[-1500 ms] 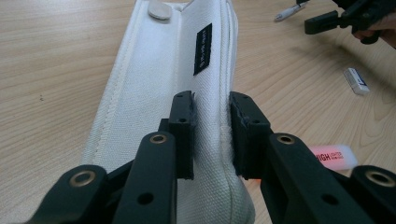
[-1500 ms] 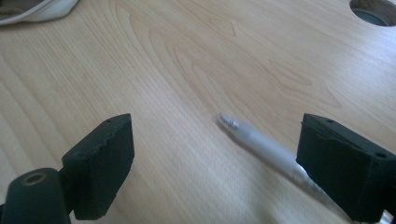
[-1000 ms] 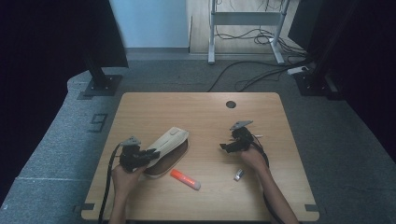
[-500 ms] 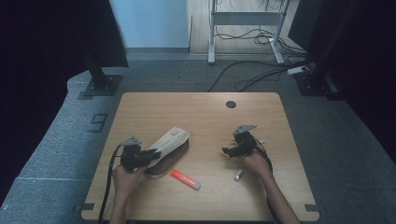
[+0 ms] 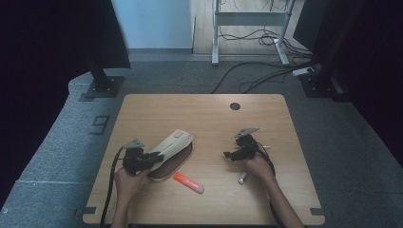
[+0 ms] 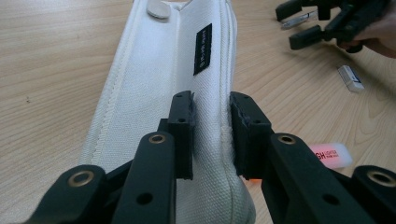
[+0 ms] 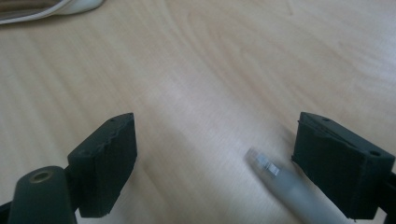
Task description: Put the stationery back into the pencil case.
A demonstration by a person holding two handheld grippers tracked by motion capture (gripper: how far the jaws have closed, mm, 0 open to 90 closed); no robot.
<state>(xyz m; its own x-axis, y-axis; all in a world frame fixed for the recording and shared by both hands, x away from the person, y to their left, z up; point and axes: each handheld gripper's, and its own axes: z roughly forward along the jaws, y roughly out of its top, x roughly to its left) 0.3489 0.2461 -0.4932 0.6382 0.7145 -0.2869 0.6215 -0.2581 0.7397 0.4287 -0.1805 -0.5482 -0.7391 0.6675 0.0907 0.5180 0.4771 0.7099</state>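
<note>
The white pencil case lies on the surface left of centre, its long axis slanting from near-left to far-right in the high view, its opening toward the middle. In the left gripper view the case runs straight away from the camera, label patch up. The left gripper has its fingers clamped on the case's near end, pinching a ridge of fabric, so the step in hand looks like steadying the case for loading.

The right gripper hovers right of centre with its fingers wide apart over a clear-barrelled pen, which lies between them beside the right-hand pad, tip pointing away and leftward in that view; no pad presses it. The next move probably calls for lowering and centring on the barrel, then closing.

An orange highlighter lies just in front of the case; a small white eraser sits near the right hand.
</note>
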